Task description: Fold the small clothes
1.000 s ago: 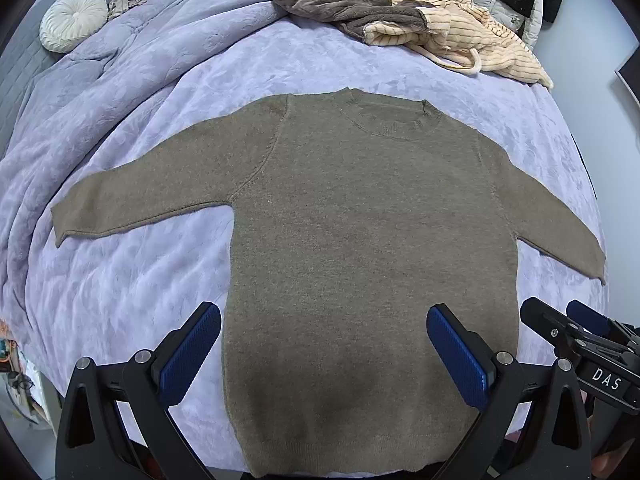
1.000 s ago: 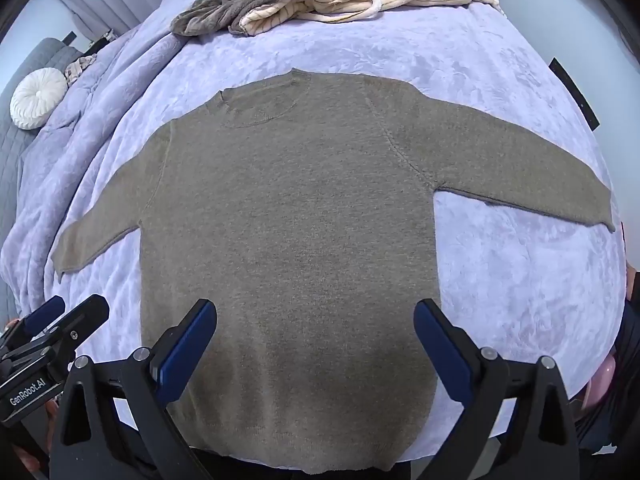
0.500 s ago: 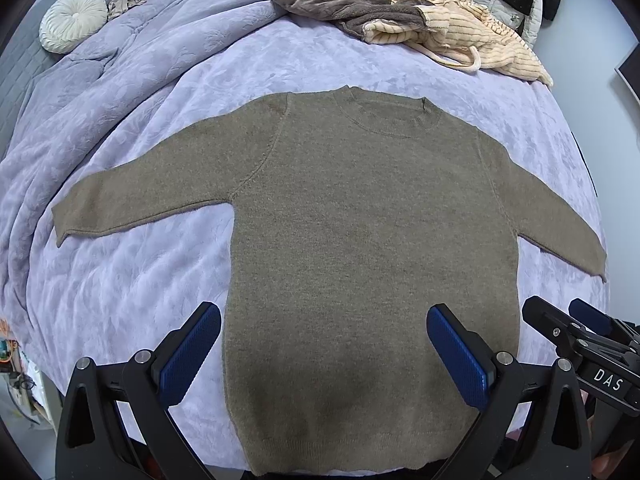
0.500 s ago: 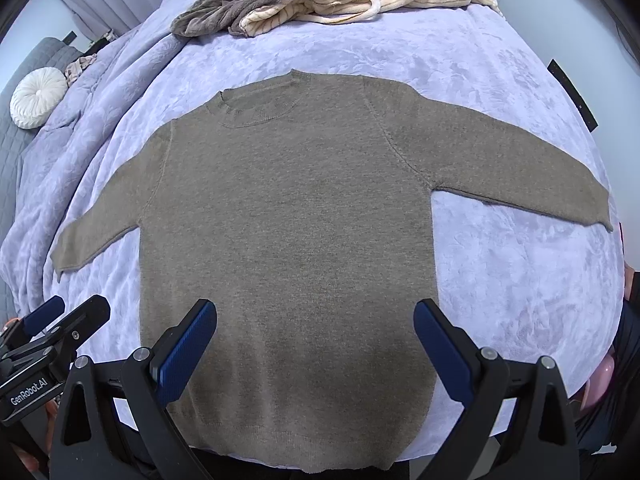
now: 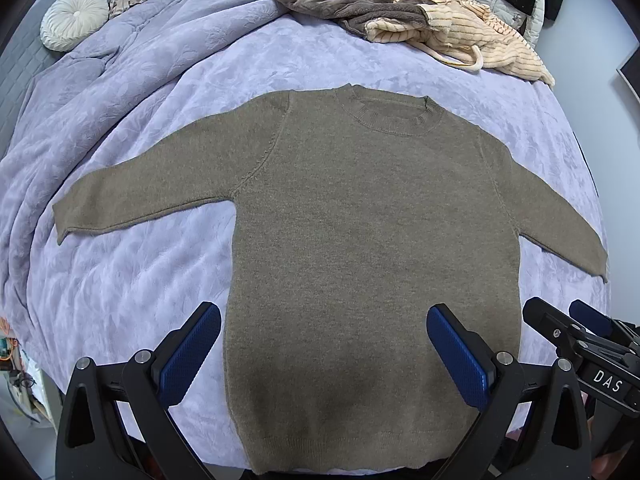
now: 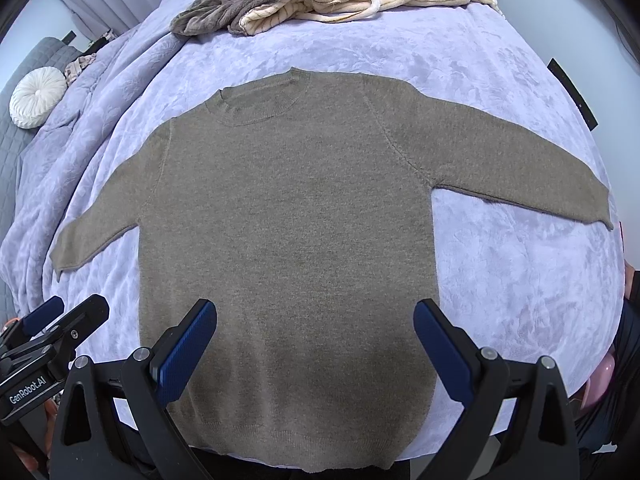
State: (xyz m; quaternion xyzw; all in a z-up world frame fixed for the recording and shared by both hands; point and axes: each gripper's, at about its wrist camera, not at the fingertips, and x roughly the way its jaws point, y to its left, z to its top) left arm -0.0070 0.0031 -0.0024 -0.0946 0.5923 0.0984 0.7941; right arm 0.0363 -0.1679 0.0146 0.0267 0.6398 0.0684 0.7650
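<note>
Brown and soft, the sweater [image 5: 372, 248] lies flat on the purple blanket [image 5: 132, 280] on the bed, front up, with both sleeves spread out to the sides and the neck pointing away. No fold has been made yet, so I think this is the very start: the sweater is laid out and ready. The next move probably calls for picking up 1 sleeve [image 5: 144, 204] near its end and laying it across the middle, then doing the same with the other sleeve [image 6: 520, 168]. The left gripper [image 5: 324, 344] is wide open and holds nothing; it hangs above the bottom part of the sweater. The right gripper [image 6: 316, 340] is wide open too, holding nothing, just beside the left one. A pile of other clothes [image 5: 408, 20] waits at the far end of the bed.
</note>
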